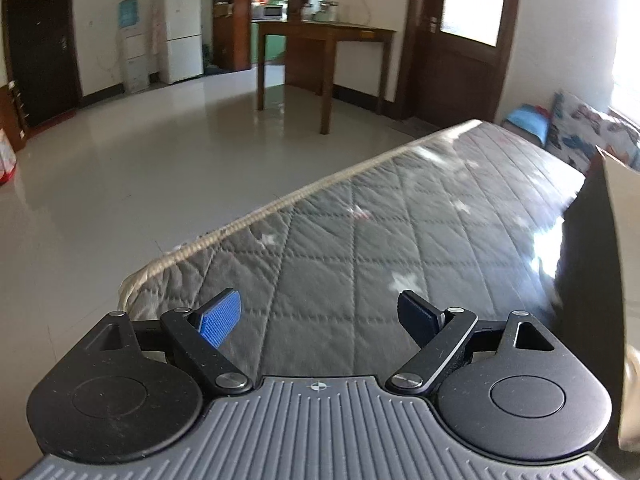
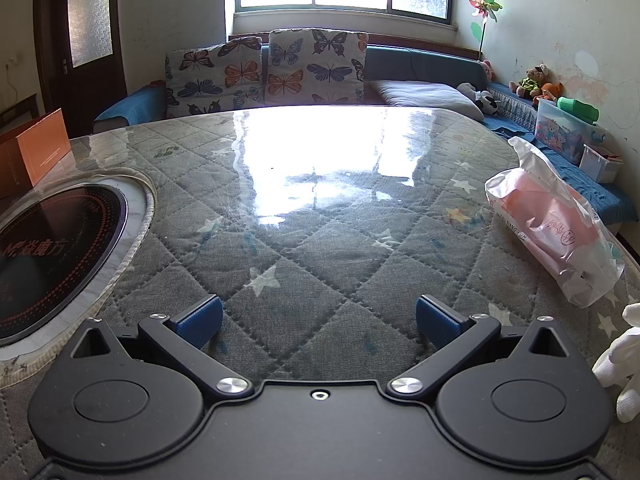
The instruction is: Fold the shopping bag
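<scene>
Shopping bag (image 2: 554, 224), a crumpled white-and-pink plastic one with printed characters, lies at the right edge of the right wrist view, resting on the quilted table cover (image 2: 320, 240) and reaching toward the cover's far right rim. It is bunched and loosely rolled, not flat, and something pink seems to show through the film; whether that is contents or print cannot be told. Nothing grips it.

Near field, right wrist view: the right gripper (image 2: 318, 320) sits low over the cover with its blue-padded jaws spread wide, holding and touching nothing. A white-gloved hand (image 2: 618, 364) shows at the lower right edge. At left lies a round induction hob (image 2: 56, 256) set into the table; behind it, at upper left, an orange carton (image 2: 40, 152). Farther off stand butterfly cushions (image 2: 272, 68) on a sofa beneath the window.

Near field, left wrist view: the left gripper (image 1: 318, 314) is likewise released, jaws wide apart over the cover, empty. A dark upright panel (image 1: 588, 264), possibly the carton's side, fills the right edge. Beyond lie tiled floor, a wooden side table (image 1: 324, 40) and a refrigerator (image 1: 182, 30).

Hazards, as judged: a glossy clear sheet over the cover may let thin film slide when pinched; the bag's place near the rim risks pushing it off; glare from the window masks its edges; trapped air or contents could spring a fold open.
</scene>
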Available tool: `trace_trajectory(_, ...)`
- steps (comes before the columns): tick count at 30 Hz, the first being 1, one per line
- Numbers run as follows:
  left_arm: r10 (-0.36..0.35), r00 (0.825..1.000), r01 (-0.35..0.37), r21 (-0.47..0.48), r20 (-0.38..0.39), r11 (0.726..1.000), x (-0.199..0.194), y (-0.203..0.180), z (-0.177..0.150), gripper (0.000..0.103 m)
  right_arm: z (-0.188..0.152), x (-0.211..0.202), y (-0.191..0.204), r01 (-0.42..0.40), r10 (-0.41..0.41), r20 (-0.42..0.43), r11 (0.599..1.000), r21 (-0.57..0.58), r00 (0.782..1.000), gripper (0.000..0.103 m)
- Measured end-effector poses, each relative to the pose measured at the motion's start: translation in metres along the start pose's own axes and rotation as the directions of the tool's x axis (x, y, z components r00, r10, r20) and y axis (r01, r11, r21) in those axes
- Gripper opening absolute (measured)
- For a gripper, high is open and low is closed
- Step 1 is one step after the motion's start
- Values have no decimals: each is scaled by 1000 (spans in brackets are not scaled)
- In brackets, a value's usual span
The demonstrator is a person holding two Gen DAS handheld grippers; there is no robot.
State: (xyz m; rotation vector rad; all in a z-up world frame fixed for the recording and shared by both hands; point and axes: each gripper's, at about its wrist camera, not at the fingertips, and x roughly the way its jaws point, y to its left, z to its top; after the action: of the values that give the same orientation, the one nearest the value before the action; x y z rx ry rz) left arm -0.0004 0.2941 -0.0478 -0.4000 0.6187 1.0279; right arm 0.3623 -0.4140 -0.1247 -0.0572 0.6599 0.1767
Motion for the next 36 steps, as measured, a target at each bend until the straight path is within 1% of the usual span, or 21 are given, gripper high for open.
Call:
trace_trajectory(13,48,999,-48,-21,3,999,46,-11,22,87,0,0,0,0,0,0,1000,0,1000,103)
trace_trajectory(18,54,998,-54,-4,10,999,59,-16,25,90,0,1,0,0,0,0,1000,0,1000,103)
trace_trajectory(23,56,998,-56,-9,34,998,69,-15,25,96,0,0,1,0,0,0,1000,0,1000,103)
trace_trajectory(26,62,997,-62,-13,34,998,73,-16,25,99,0,1,1,0,0,0,1000,0,1000,103)
trace_trajectory(32,59,998,-58,-25,28,998,77,-16,26,103,0,1,1,0,0,0,1000,1,1000,103)
trace_trajectory(36,59,998,-58,-24,28,998,78,-18,23,103,0,0,1,0,0,0,1000,0,1000,103)
